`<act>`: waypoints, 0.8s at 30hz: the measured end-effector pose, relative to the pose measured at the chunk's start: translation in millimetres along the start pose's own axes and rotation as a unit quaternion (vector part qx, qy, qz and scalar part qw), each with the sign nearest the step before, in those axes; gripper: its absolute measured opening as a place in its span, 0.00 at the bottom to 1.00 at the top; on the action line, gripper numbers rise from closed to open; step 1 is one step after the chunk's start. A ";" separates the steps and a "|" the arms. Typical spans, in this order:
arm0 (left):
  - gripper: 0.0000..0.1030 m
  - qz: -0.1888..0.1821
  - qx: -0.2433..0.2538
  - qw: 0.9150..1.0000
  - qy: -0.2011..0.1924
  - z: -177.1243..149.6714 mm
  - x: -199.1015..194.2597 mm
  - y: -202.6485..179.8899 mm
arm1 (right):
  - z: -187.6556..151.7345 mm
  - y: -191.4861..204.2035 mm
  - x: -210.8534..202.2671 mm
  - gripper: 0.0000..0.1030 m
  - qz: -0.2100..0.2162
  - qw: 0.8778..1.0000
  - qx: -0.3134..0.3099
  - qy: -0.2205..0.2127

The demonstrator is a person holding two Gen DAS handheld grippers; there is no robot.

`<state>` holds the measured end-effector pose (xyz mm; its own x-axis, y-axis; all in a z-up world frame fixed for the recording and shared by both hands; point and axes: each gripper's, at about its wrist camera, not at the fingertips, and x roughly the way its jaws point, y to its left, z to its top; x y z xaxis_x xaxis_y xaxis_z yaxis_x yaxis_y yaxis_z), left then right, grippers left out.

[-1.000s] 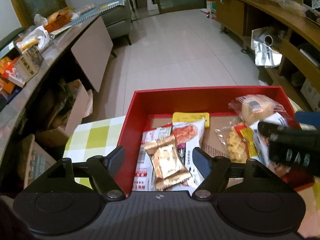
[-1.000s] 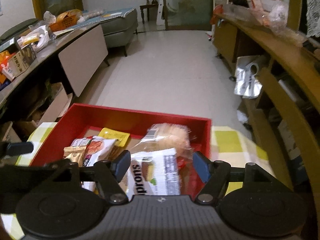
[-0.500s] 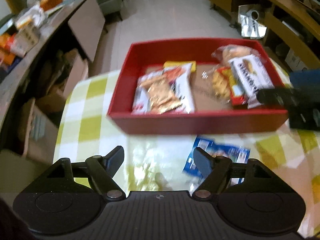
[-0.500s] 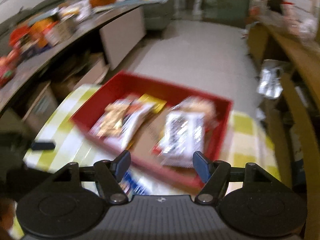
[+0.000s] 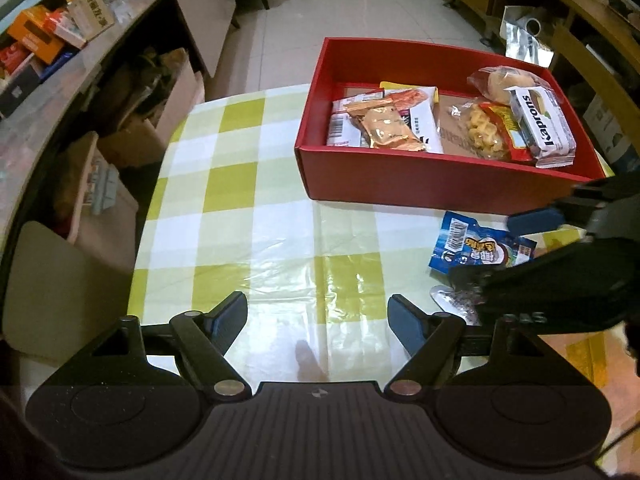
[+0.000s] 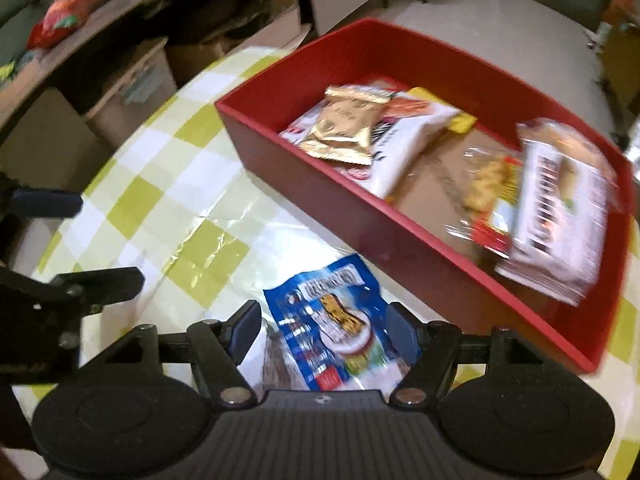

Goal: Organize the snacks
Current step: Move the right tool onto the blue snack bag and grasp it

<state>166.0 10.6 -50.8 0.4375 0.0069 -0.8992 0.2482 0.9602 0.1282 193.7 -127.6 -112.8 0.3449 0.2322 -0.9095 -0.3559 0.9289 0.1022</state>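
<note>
A red box (image 5: 400,184) (image 6: 400,236) on the checked tablecloth holds several snack packets, among them a gold packet (image 5: 386,128) (image 6: 344,128) and a white Kaprons pack (image 5: 540,124) (image 6: 560,220). A blue snack packet (image 5: 480,246) (image 6: 332,328) lies on the cloth in front of the box, with a silvery packet (image 5: 452,300) (image 6: 276,360) beside it. My right gripper (image 6: 320,328) is open, its fingers either side of the blue packet. My left gripper (image 5: 318,312) is open and empty above bare cloth, left of the blue packet.
The table (image 5: 240,184) ends at the left, above cardboard boxes (image 5: 132,120) and a chair (image 5: 60,280). A cluttered counter (image 5: 52,60) runs along the far left. Wooden shelving (image 5: 580,40) stands at the right.
Both grippers have pulled back from over the red box and tilted down. The right one has come down over the blue packet in front of the box.
</note>
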 end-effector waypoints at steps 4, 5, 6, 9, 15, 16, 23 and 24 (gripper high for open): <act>0.80 -0.008 0.005 1.000 0.013 -1.0 7.9 5.3 | -0.7 -1.9 12.4 0.77 -0.012 1.000 0.005 0.008; 0.80 -0.009 0.005 1.000 0.015 -1.0 9.4 7.0 | -1.7 -2.6 11.0 0.73 -0.017 1.000 0.005 0.009; 0.80 -0.009 0.004 1.000 0.016 -1.5 10.2 8.7 | -3.7 -5.6 8.8 0.72 -0.015 1.000 0.015 0.009; 0.80 -0.017 0.000 1.000 0.019 -1.1 10.6 13.7 | -13.3 -15.1 -1.8 0.67 -0.004 0.998 0.061 0.012; 0.82 -0.039 0.002 0.999 0.021 -0.8 5.8 7.7 | -45.8 -22.5 -29.3 0.59 -0.005 0.994 0.106 0.024; 0.82 -0.041 0.007 0.999 0.020 -1.5 4.4 4.1 | -50.9 -22.6 -33.3 0.58 -0.001 0.994 0.106 0.027; 0.82 -0.048 0.021 0.999 0.006 -3.2 -6.3 -7.3 | -61.9 -14.7 -49.7 0.65 0.001 0.998 0.066 0.021; 0.82 -0.047 0.020 0.999 0.006 -3.1 -5.5 -6.7 | -60.0 -14.5 -47.4 0.69 -0.005 0.998 0.056 0.023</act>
<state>159.3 5.1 -48.0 0.3999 -0.0787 -0.9132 0.3228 0.9445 0.0600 130.4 -169.4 -95.3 0.3074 0.2124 -0.9276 -0.2520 0.9581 0.1359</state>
